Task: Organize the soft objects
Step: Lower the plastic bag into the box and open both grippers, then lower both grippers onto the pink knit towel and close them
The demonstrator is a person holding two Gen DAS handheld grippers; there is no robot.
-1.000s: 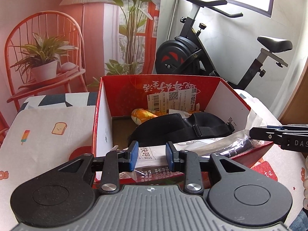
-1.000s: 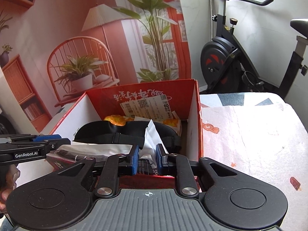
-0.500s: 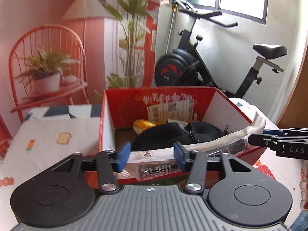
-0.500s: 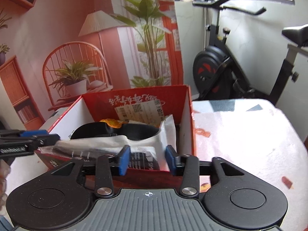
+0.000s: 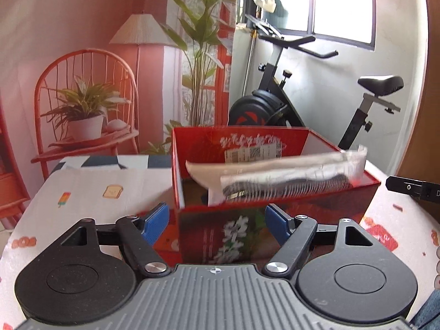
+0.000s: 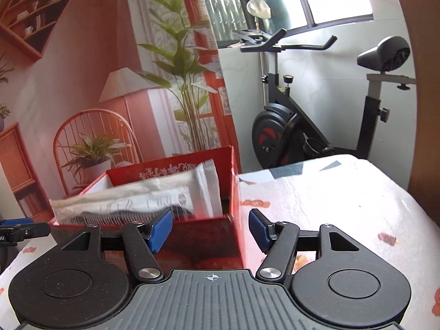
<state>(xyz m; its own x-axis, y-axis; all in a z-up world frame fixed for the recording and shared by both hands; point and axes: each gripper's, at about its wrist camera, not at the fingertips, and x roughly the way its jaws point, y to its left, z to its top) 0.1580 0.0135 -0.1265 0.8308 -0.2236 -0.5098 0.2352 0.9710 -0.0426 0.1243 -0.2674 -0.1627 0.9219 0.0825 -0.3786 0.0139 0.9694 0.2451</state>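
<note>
I am holding my left gripper [image 5: 217, 221] just in front of the red box's [image 5: 275, 228] near wall, its blue-padded jaws opening with nothing gripped between them. My right gripper [image 6: 210, 229] is sitting at the box's near right corner, its jaws also opening and clasping nothing. The clear plastic packet [image 5: 288, 176] with the dark ribbed item inside is lying slantwise across the top of the box, one end poking over the right rim, on the patterned tablecloth [image 6: 330, 192].
</note>
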